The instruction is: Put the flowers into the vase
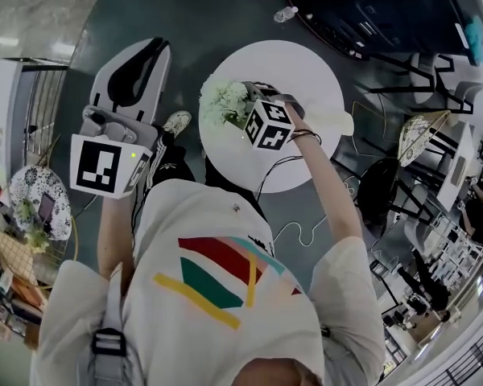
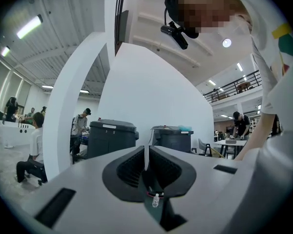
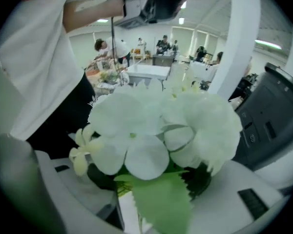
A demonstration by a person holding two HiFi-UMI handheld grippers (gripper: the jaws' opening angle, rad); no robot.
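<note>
1. While pinching the flowers [image 1: 224,101] by the lower stems, right tongs [image 1: 245,96] over the left part of the round white bench [image 1: 306,63], upper centre of the head view.
2. Filling the middle of the right gripper view: broad white petals, a small cream bloom at left, and a toothed green leaf at lower centre, down between the pads.
3. Pressed together on nothing, left tongs [image 2: 146,152] pointing level; at the left of the head view, well apart from the bench.
4. Marked with blocky black-and-white squares: right cube [image 1: 268,125] at centre, left cube [image 1: 97,166] at left.
5. Stuck on the lid of the dark bin [image 2: 112,135], left of centre in the left gripper view: a white label [image 2: 109,126], print too small to read.
6. Printed across the person's white shirt [image 1: 225,328], lower centre of the head view: red, teal, green, pink and yellow bands.
7. Jutting from the bench's right rim: a pale rounded shape [image 1: 338,123]; cannot tell whether the vase.
</note>
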